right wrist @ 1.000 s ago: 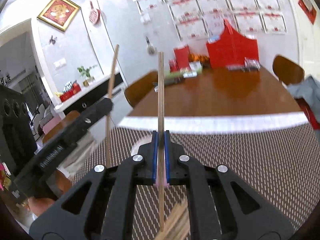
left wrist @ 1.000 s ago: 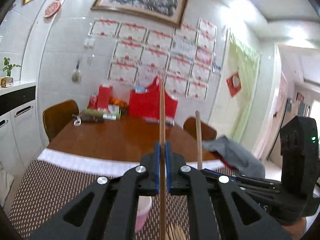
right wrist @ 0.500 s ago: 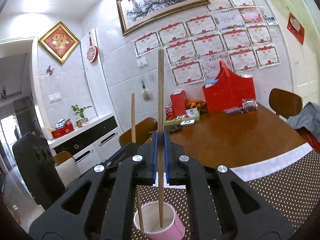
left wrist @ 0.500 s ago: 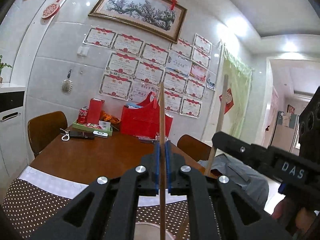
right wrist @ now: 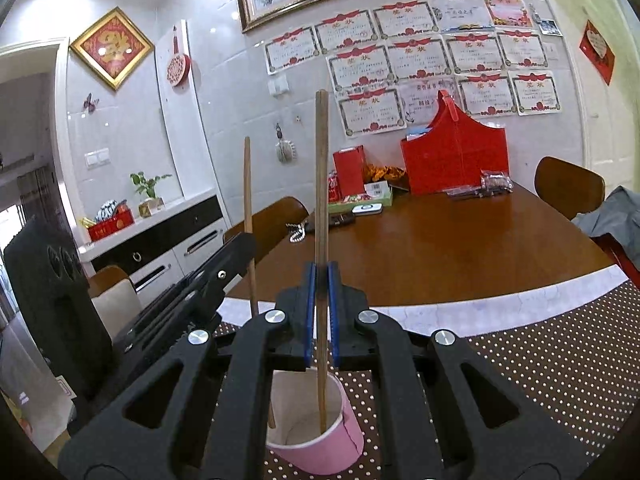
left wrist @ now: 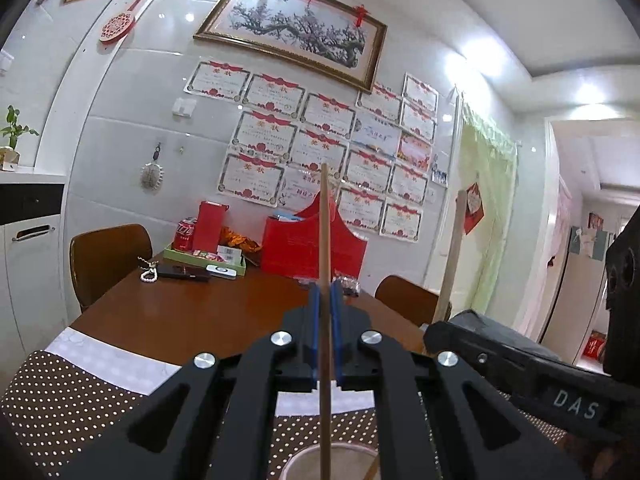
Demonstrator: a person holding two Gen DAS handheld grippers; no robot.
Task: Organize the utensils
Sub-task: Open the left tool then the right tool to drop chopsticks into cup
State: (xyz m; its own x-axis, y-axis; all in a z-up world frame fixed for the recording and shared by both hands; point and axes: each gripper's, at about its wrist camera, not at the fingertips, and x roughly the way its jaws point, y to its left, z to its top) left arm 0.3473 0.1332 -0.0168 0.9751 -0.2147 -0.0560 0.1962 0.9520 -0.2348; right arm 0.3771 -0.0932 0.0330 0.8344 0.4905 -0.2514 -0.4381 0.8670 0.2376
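My left gripper (left wrist: 326, 336) is shut on a wooden chopstick (left wrist: 325, 248) that stands upright, its lower end inside the pink cup (left wrist: 304, 462). My right gripper (right wrist: 321, 312) is shut on a second wooden chopstick (right wrist: 321, 184), also upright, with its lower end down inside the pink cup (right wrist: 320, 444). The left gripper's body (right wrist: 172, 304) and its chopstick (right wrist: 248, 216) show at the left of the right wrist view. The right gripper's body (left wrist: 540, 376) and its chopstick (left wrist: 452, 256) show at the right of the left wrist view.
The cup stands on a brown dotted placemat (right wrist: 560, 360) on a wooden table (right wrist: 460, 236). A red box (right wrist: 454, 160), a soda can (left wrist: 185, 235), a green tray (left wrist: 208, 258) and a phone (left wrist: 182, 271) sit at the far end. Chairs (left wrist: 108, 256) surround the table.
Both grippers tilted up from looking down at the mat to level, bringing both chopsticks upright and lowering their ends into the pink cup.
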